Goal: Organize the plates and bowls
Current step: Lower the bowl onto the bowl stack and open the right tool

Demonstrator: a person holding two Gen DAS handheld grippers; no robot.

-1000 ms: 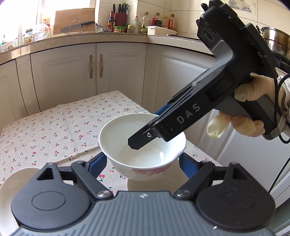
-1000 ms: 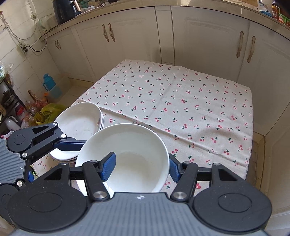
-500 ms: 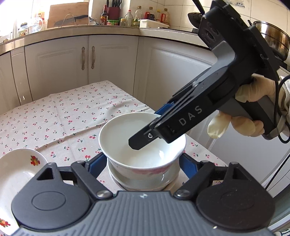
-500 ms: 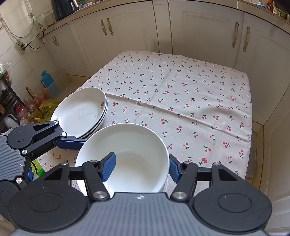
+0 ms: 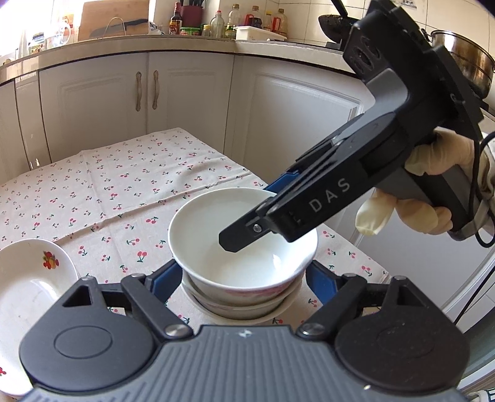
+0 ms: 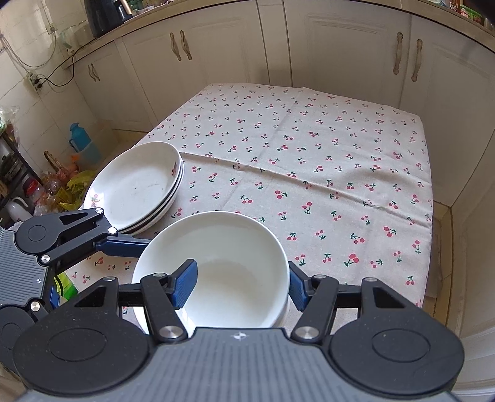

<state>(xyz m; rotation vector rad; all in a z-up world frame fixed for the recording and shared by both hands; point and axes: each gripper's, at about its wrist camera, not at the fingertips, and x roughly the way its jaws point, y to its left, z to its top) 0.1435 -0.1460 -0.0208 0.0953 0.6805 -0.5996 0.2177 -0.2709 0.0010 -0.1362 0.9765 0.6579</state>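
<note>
A white bowl [image 5: 244,247] with a red pattern outside sits nested on another bowl [image 5: 244,306] on the cherry-print tablecloth [image 5: 123,191]. My left gripper [image 5: 244,278] is open, its blue fingers on either side of the bowl stack. My right gripper [image 6: 238,278] holds the top bowl [image 6: 222,263], one finger inside the rim and one outside; it also shows in the left wrist view [image 5: 266,210]. A stack of white plates [image 6: 136,185] lies to the left, and also shows in the left wrist view [image 5: 27,284].
White cabinets [image 6: 340,52] surround the table on the far sides. The table's right edge [image 6: 430,235] drops to the floor. Clutter and a blue jug [image 6: 79,142] sit on the floor at left. Bottles [image 5: 216,23] and a pot [image 5: 464,58] stand on the counter.
The bowl held by my right gripper has come down onto a second bowl. Both views have shifted, bringing the plate stack closer into view.
</note>
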